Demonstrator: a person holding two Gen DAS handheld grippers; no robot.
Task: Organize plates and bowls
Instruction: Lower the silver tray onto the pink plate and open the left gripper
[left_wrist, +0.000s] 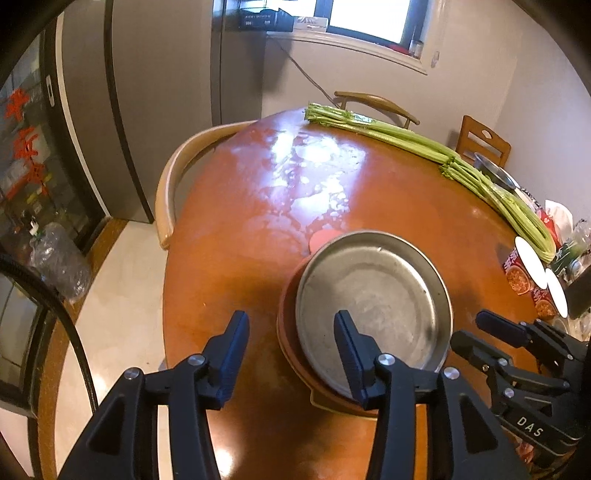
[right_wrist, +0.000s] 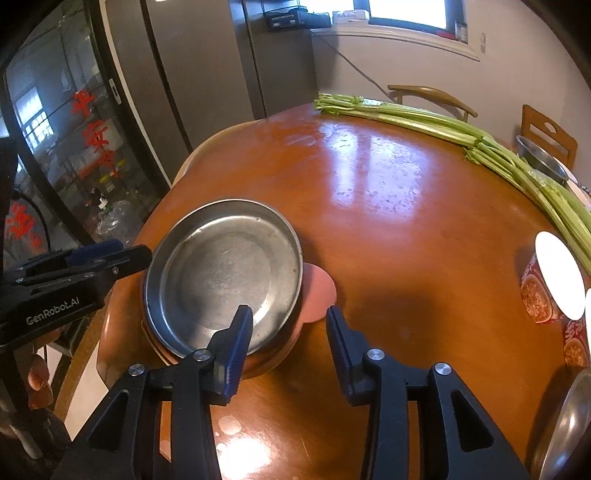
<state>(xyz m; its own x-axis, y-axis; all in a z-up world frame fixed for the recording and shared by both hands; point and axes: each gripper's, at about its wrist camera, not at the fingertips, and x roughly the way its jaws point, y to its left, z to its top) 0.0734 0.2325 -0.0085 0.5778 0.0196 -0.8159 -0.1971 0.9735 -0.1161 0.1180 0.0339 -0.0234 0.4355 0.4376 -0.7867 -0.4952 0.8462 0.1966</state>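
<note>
Both tongs gape beside the steel plate (right_wrist: 225, 269), lying flat, mouth up.

Two close downward views, shared metal plate (left_wrist: 373, 295)

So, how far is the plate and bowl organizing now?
Done: the metal plate sits stacked on the brown plate. In hand: nothing; left tool and right tool are both open. Left: the metal bowl beyond the celery.
</note>
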